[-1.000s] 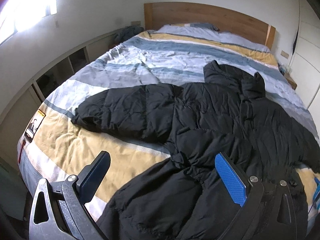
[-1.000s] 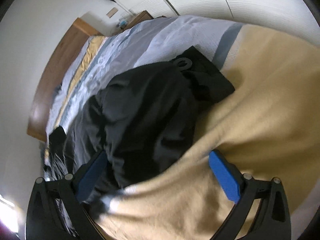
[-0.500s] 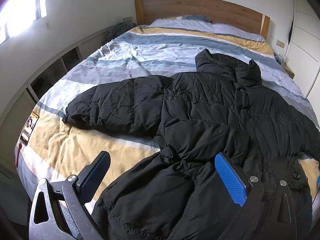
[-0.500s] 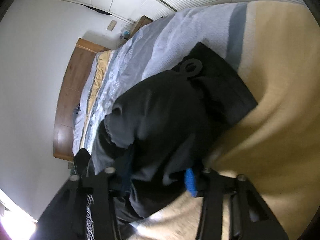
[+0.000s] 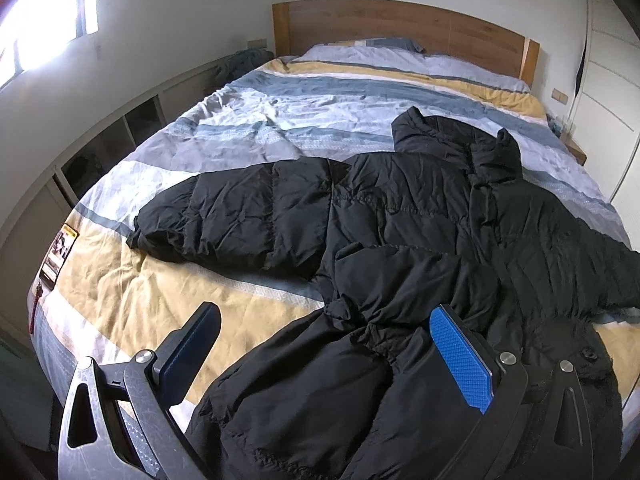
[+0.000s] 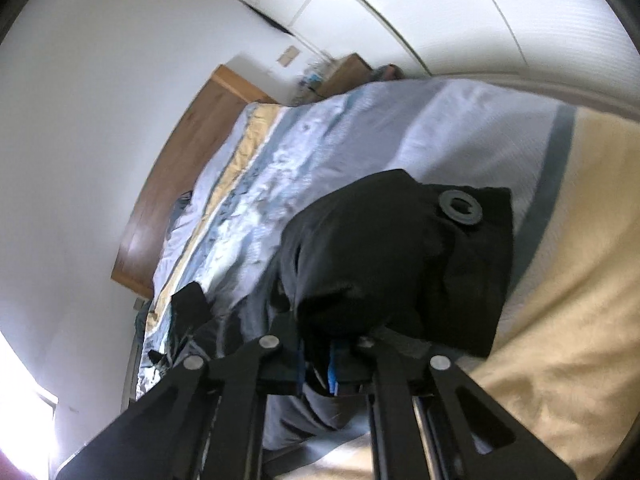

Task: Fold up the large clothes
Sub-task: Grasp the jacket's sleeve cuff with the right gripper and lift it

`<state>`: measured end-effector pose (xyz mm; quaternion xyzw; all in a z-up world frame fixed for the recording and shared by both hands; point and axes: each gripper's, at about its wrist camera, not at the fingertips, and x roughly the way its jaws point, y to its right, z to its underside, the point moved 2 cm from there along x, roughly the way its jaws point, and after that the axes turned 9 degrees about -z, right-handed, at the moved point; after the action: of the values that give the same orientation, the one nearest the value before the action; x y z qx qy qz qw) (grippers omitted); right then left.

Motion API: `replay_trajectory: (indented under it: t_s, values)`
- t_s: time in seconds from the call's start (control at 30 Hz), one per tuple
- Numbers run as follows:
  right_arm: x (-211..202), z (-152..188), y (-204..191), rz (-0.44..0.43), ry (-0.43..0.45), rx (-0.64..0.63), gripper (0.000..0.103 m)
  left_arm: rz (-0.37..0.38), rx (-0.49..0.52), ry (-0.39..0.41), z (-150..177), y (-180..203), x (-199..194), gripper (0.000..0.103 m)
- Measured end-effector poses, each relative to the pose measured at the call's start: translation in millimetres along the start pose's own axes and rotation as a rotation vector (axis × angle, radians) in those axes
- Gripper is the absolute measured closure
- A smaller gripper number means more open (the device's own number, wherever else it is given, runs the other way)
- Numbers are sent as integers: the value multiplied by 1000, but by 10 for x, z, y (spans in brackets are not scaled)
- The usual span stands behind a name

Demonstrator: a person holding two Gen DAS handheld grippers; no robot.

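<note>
Since a second ago your right gripper (image 6: 320, 364) has snapped closed on the black quilted puffer jacket (image 5: 400, 240) and begun lifting its cuff. Left view: your left gripper (image 5: 332, 352) hangs open above the jacket sprawled on the striped duvet (image 5: 280, 120). Right view: slippery cloth could slide free.

- Big black puffer jacket (image 5: 400, 240), quilted and shiny, sprawled face-up across the striped bed (image 5: 280, 120).
- One sleeve (image 5: 240, 216) sticks out sideways; collar (image 5: 452, 140) points at the headboard.
- Hem end's all bunched up.
- The other cuff (image 6: 400, 256), with its round snap, is lifted and pinched.
</note>
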<state>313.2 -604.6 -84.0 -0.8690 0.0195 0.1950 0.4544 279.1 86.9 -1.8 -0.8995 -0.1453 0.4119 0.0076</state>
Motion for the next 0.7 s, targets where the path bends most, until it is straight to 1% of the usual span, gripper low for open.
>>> replay_trajectory:
  t_s: [0.1, 0.2, 0.33, 0.43, 0.53, 0.7]
  values:
    - [-84, 36, -226, -21, -8, -61, 96, 12, -16, 4, 12, -78, -34, 1]
    - [-96, 57, -578, -47, -17, -138, 96, 23, -34, 9, 22, -173, -76, 1]
    - [-89, 185, -1053, -82, -41, -239, 96, 32, -61, 10, 46, -310, -115, 1]
    - [-64, 393, -1418, -115, -72, -323, 96, 43, -76, 6, 80, -423, -131, 1]
    - [-26, 598, -1715, -154, -107, -377, 96, 40, -79, 9, 122, -505, -150, 1]
    - [26, 1008, -2067, -210, -166, -447, 96, 55, -85, -2, 191, -607, -158, 1]
